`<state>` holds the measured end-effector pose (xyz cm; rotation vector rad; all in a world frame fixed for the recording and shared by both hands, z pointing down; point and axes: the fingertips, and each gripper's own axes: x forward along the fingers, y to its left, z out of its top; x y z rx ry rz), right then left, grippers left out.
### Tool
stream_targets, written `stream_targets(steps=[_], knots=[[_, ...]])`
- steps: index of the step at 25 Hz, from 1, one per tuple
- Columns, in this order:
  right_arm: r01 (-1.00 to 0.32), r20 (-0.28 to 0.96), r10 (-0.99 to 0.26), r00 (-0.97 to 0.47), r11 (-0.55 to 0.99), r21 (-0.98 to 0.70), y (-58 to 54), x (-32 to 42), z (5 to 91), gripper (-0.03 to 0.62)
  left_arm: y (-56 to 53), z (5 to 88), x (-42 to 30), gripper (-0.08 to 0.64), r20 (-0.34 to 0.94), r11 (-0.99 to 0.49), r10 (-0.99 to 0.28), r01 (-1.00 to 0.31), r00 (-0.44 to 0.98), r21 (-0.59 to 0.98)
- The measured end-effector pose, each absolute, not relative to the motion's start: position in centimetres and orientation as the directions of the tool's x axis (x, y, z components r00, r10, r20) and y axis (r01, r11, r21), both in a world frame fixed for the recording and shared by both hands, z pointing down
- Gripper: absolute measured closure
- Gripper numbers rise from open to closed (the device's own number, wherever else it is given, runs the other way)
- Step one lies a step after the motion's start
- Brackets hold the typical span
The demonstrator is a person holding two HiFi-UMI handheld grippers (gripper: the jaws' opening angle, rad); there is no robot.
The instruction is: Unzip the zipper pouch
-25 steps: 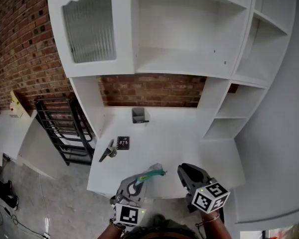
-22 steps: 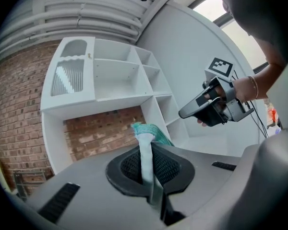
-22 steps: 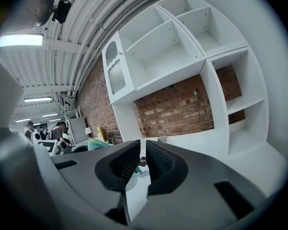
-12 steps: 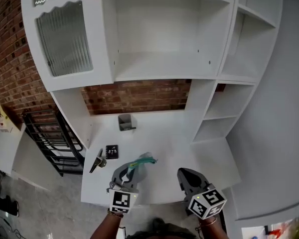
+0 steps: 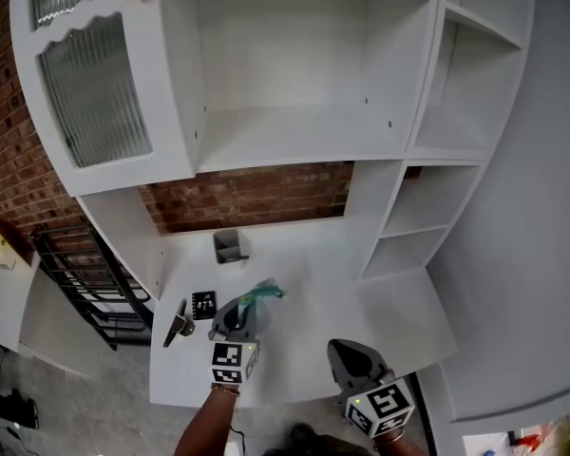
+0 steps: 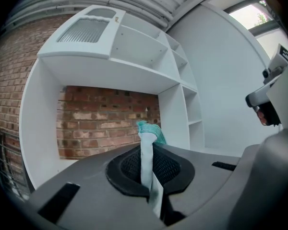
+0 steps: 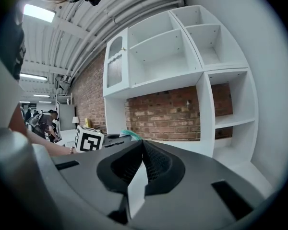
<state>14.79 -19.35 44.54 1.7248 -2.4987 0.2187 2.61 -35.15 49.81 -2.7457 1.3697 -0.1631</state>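
Note:
The zipper pouch [image 5: 262,294] is pale with a teal edge and sticks out beyond my left gripper [image 5: 241,310] over the white desk [image 5: 304,283]. In the left gripper view the pouch [image 6: 147,150] stands as a thin strip pinched between the shut jaws of that gripper [image 6: 151,176], teal end uppermost. My right gripper [image 5: 343,350] hangs by the desk's front edge, to the right of the pouch and apart from it. In the right gripper view its jaws [image 7: 143,158] are shut with nothing between them, and the teal edge [image 7: 130,135] shows to the left.
A grey cup [image 5: 230,246] stands at the back of the desk by the brick wall [image 5: 247,196]. A small black card [image 5: 203,304] and a black clip tool [image 5: 179,323] lie left of my left gripper. White shelves [image 5: 399,245] rise on the right, and a black rack [image 5: 85,274] stands left.
My left gripper has carried the pouch away from the front edge, farther onto the desk and nearer the black card. The right gripper stays by the front edge.

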Motion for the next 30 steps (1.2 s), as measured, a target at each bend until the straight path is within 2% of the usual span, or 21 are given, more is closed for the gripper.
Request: stream_targets(steps=[7, 19, 26, 30], knots=[[-0.950, 0.221, -0.924, -0.313, 0.304, -0.074, -19.7, 16.7, 45.2, 0.591, -39.4, 52.6, 5.7, 0.555, 0.102, -0.597, -0.800, -0.802, 0.591, -0.030], [-0.962, 0.212, -0.939, -0.273, 0.262, -0.078, -20.7, 20.4, 46.8, 0.591, -42.2, 59.3, 8.9, 0.555, 0.214, -0.611, -0.775, -0.792, 0.594, -0.014], [-0.960, 0.217, -0.935, -0.281, 0.273, -0.065, -21.5, 20.4, 47.1, 0.591, -41.0, 61.6, 10.6, 0.555, 0.286, -0.673, -0.707, -0.739, 0.646, 0.005], [-0.960, 0.220, -0.934, -0.280, 0.272, -0.068, -21.7, 20.4, 47.4, 0.591, -39.6, 64.8, 11.5, 0.555, 0.402, -0.724, -0.627, -0.690, 0.667, 0.015]])
